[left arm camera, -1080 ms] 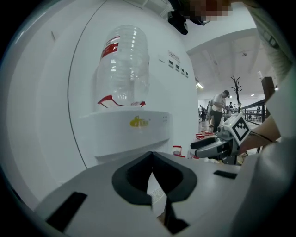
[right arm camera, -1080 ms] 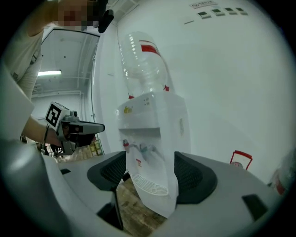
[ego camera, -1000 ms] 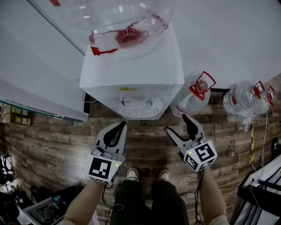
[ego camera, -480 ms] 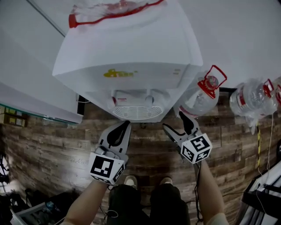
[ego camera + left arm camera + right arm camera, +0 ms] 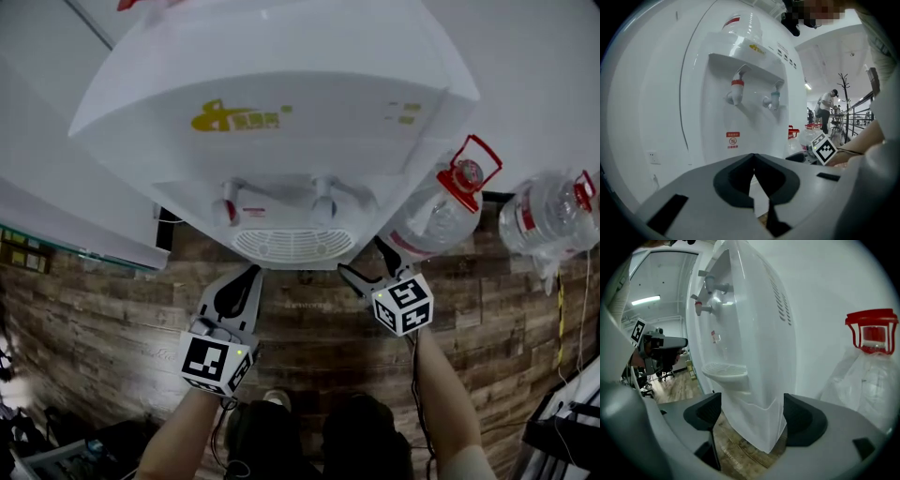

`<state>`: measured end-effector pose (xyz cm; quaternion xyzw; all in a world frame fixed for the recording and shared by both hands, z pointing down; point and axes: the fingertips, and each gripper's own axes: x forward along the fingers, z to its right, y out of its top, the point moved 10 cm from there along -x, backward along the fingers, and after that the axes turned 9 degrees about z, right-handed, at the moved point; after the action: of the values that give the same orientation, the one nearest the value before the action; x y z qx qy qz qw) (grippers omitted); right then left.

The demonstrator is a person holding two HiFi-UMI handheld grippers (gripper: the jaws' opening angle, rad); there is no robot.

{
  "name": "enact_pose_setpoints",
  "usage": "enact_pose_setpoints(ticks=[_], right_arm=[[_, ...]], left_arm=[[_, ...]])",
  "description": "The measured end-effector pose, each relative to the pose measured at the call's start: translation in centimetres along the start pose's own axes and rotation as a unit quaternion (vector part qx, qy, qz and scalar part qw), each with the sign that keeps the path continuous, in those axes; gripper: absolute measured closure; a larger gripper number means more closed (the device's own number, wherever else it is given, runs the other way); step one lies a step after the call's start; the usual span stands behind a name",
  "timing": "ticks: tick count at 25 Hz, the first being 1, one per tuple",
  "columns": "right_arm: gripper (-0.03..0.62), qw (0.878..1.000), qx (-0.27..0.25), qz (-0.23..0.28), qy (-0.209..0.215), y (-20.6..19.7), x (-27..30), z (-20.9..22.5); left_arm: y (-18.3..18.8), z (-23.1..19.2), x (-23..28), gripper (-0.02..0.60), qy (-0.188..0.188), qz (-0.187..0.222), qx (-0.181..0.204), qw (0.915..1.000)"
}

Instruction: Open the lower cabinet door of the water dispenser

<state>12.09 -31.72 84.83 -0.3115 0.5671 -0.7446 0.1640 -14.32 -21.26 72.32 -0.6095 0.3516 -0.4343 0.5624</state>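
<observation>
The white water dispenser (image 5: 281, 141) fills the upper head view, with its two taps (image 5: 225, 211) and drip tray (image 5: 292, 246) overhanging. Its lower cabinet front (image 5: 740, 140) with a red sticker shows in the left gripper view and looks closed; from the head view it is hidden. My left gripper (image 5: 251, 274) hangs just before the tray, its jaws shut and empty (image 5: 753, 157). To the right, my right gripper (image 5: 364, 262) has its jaws opening wide. The cabinet's lower corner (image 5: 754, 399) shows between them, untouched by the pads (image 5: 804, 420).
Two clear water bottles with red caps (image 5: 441, 211) (image 5: 548, 220) stand on the wooden floor (image 5: 112, 309) right of the dispenser, the nearer close to my right gripper (image 5: 872, 362). A white wall with a socket (image 5: 651, 157) is behind. People stand far off (image 5: 828, 105).
Both grippers have sunk lower in front of the dispenser, which now looms much larger in the head view. The right jaws have spread wider; the left jaws stay closed.
</observation>
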Motion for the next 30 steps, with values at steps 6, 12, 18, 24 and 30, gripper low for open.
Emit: enact_pose_setpoints(ticks=[6, 12, 18, 24, 30], right_arm=[[0.181, 1.000, 0.005, -0.005, 0.008, -1.3, 2.5, 1.2], [0.226, 0.999, 0.020, -0.014, -0.026, -1.4, 3.4, 0.7], [0.247, 0.998, 0.032, -0.021, -0.055, -1.4, 3.0, -0.2], [0.285, 0.997, 0.018, -0.045, -0.066, -2.5, 0.2, -3.1], [0.344, 0.991, 0.001, -0.134, -0.029, -3.0, -2.1, -6.5]], left_arm=[[-1.5, -0.5, 0.2, 0.575, 0.004, -0.001, -0.002, 1.0000], [-1.9, -0.9, 0.2, 0.575, -0.008, -0.010, -0.003, 0.9999], [-0.3, -1.3, -1.1, 0.575, -0.004, -0.005, -0.025, 0.9997], [-0.2, -1.2, -2.4, 0.575, 0.003, -0.030, -0.042, 0.9987], [-0.1, -0.7, -5.6, 0.575, 0.001, -0.068, -0.058, 0.9960]])
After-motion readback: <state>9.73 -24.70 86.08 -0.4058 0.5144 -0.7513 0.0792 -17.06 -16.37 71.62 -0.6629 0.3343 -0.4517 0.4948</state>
